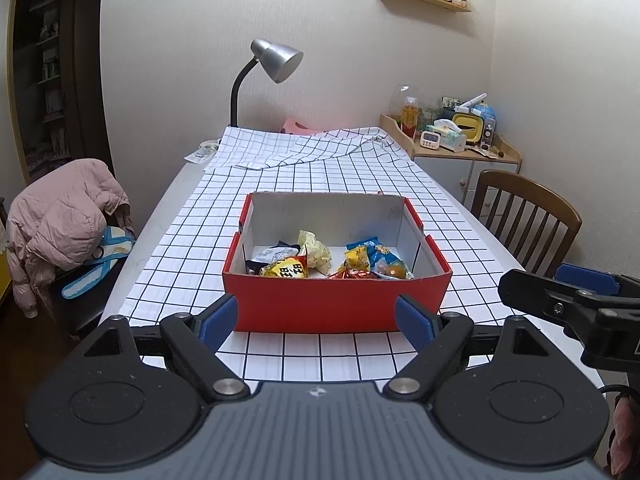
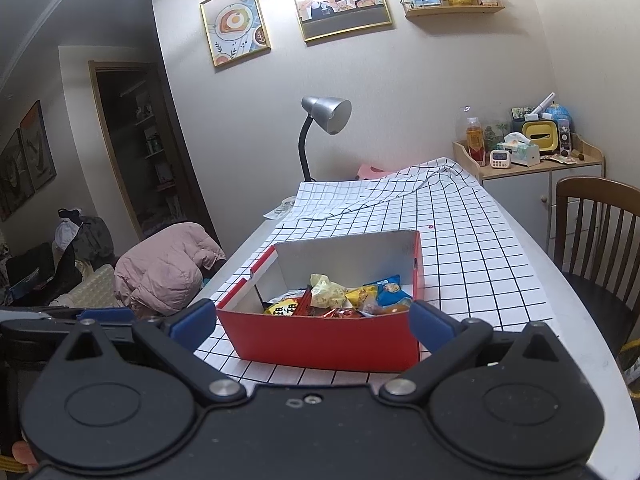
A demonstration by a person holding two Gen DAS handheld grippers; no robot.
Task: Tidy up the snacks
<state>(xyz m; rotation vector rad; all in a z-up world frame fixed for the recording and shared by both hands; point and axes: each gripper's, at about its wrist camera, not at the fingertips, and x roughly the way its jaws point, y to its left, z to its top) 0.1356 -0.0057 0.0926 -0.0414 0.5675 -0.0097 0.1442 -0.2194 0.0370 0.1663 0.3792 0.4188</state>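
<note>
And here we are over the long worktop (image 1: 168, 216) draped in its white black-gridded cloth, with the red open-topped cardboard box (image 1: 336, 300) sitting square in the middle of the near end. Inside it, the snacks are heaped against the front wall: a yellow-and-red crinkly packet (image 1: 286, 269) on the left, a pale yellow wrapped pouch (image 1: 316, 249) behind it, a blue foil packet (image 1: 378, 254) to the right, with orange and red wrappers squeezed between them.

The left tool (image 1: 316, 320) hangs just short of the box's front wall, jaws spread wide, nothing between the blue pads. The right tool (image 2: 312, 322) hovers beside it, just as wide and just as empty, the box framed between its fingers.

So where does the job stand? Gathering looks complete: no loose packet shows on the cloth anywhere around the box. The far end, where the cloth is folded back, is too small to rule out entirely. What may remain is tidying that jumble, or nothing at all.
</note>
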